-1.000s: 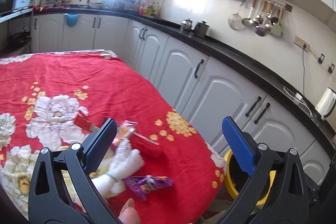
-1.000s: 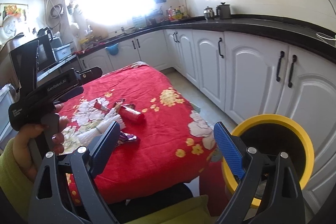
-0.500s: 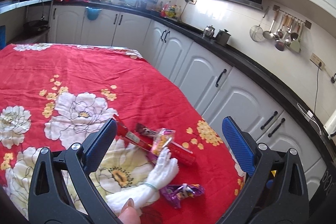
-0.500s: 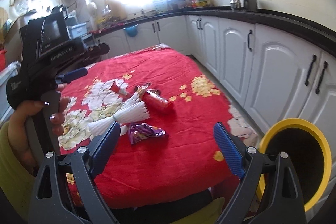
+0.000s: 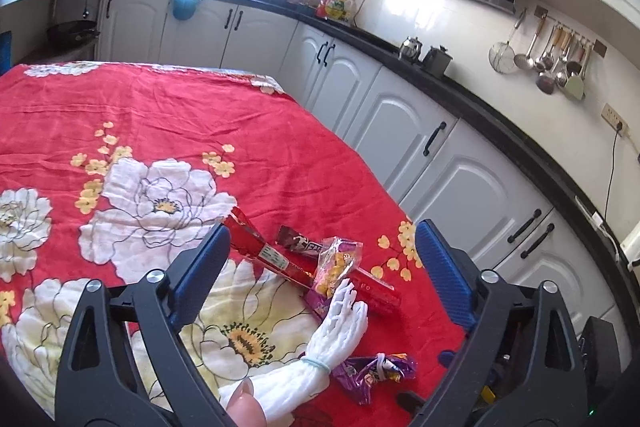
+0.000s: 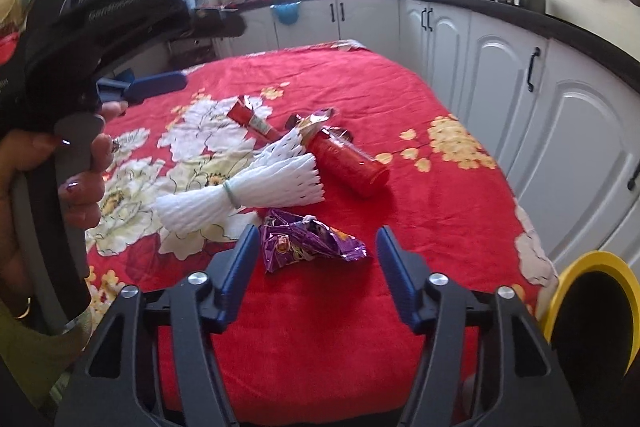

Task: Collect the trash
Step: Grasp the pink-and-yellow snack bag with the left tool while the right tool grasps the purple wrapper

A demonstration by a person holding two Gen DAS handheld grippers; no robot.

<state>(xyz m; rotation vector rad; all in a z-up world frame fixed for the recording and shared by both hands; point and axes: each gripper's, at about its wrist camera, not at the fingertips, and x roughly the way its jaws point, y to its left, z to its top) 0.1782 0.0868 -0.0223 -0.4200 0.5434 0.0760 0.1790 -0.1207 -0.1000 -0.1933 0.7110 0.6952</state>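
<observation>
Trash lies on a red flowered tablecloth (image 6: 420, 195): a crumpled purple wrapper (image 6: 308, 241), a white foam net sleeve (image 6: 256, 187), a red tube (image 6: 352, 163), a red stick pack (image 6: 252, 119) and a clear snack bag (image 5: 336, 265). My right gripper (image 6: 314, 259) is open, its blue fingers either side of the purple wrapper, just short of it. My left gripper (image 5: 322, 263) is open above the pile; the red stick pack (image 5: 260, 247), foam sleeve (image 5: 328, 331) and purple wrapper (image 5: 372, 371) lie between and below its fingers. It shows at left in the right wrist view (image 6: 156, 85).
A yellow-rimmed black bin (image 6: 592, 311) stands on the floor off the table's right corner. White cabinets (image 5: 472, 187) with a black counter run along the right and back. A kettle and pot (image 5: 424, 53) stand on the counter.
Both grippers have moved in over the table toward the trash pile. The right gripper's fingers have narrowed and now flank the purple wrapper. The bin has slid to the right edge.
</observation>
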